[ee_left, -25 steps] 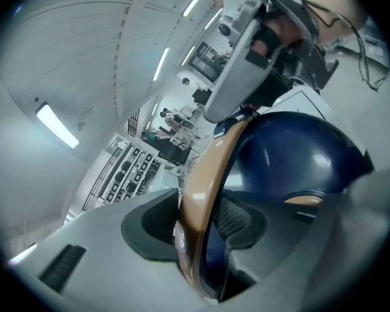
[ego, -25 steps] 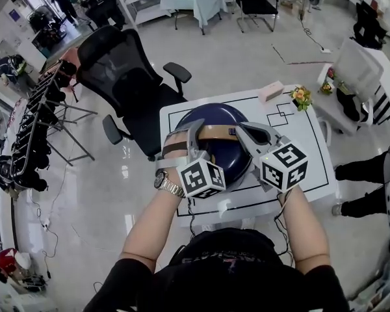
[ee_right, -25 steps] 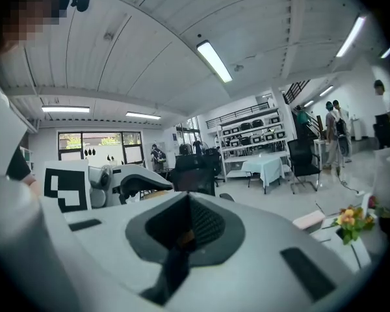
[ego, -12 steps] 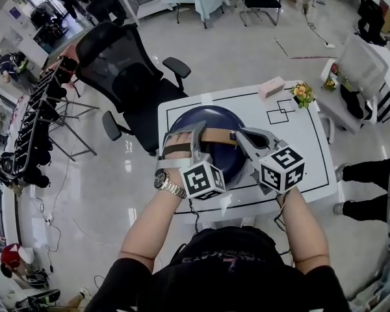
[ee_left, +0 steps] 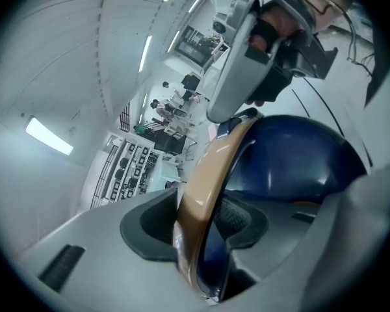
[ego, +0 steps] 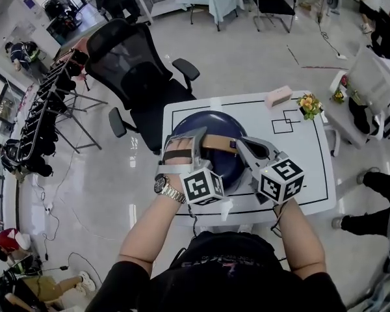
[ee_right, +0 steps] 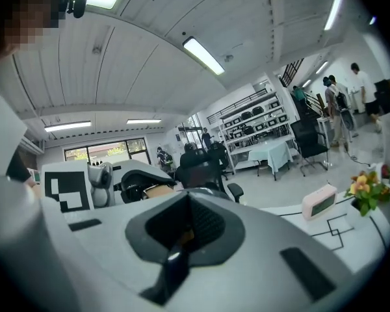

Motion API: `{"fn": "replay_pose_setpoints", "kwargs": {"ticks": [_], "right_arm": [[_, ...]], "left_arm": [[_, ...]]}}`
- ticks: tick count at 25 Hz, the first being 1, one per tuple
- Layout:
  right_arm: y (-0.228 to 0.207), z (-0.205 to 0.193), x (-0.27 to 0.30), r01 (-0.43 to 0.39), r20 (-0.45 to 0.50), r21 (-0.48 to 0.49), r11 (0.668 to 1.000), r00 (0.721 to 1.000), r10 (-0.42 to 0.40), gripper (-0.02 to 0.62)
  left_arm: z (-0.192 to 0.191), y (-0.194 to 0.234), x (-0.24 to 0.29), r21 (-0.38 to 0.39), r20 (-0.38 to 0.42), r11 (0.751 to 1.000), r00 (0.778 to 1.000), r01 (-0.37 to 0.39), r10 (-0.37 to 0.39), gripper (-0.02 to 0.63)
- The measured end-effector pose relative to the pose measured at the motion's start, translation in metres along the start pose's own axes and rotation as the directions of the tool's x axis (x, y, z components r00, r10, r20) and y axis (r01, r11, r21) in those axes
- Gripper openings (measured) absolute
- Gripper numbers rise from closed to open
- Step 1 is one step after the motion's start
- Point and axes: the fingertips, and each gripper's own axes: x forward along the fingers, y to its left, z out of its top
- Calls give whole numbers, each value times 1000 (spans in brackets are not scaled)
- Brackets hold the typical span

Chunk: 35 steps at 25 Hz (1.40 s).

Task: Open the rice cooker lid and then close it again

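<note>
You are clamping your left gripper (ee_left: 201, 239) on the tan handle (ee_left: 211, 168) of the dark blue rice cooker (ego: 231, 168), with its jaws pressing on both faces of the strap. Your right gripper (ee_right: 182, 236) is sitting at the handle's other end, jaws almost together and seemingly pinching it, though that view is dim. The cooker is standing on the white table (ego: 299, 155), and its lid (ego: 211, 123) is lying down.
</note>
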Motion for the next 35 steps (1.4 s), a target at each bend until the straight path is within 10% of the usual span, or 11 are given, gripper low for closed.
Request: {"fn": "replay_pose_setpoints", "kwargs": {"ticks": [7,12,15,19,25,29,35], "right_arm": [[0,0,1,-57,-21,-16,998,998,56,2],[6,1,-4,-103,3,-59,993,995,104,2],[13,14,-9,-125,50,-78,989,990,129,2],[36,32,-17,-150,95,-95,984,983,160,2],[93,34,-27,-174,113,-145,974,975,191,2],[135,19,-39,-157,118,-149,976,977,175,2],[199,-19,-66,-119,103,-156,981,985,136,2]], "left_arm": [[-5,4,-5,-2,-61,997,995,-83,83,170],[-19,2,-38,-204,-80,965,985,-164,151,164],[-28,-1,-67,-433,-57,889,988,-152,141,151],[-41,2,-111,-688,2,718,988,-108,151,48],[-57,8,-179,-861,116,508,971,-7,211,3],[-76,-6,-221,-896,165,440,962,55,217,3],[-100,-40,-278,-904,219,408,957,125,190,3]]}}
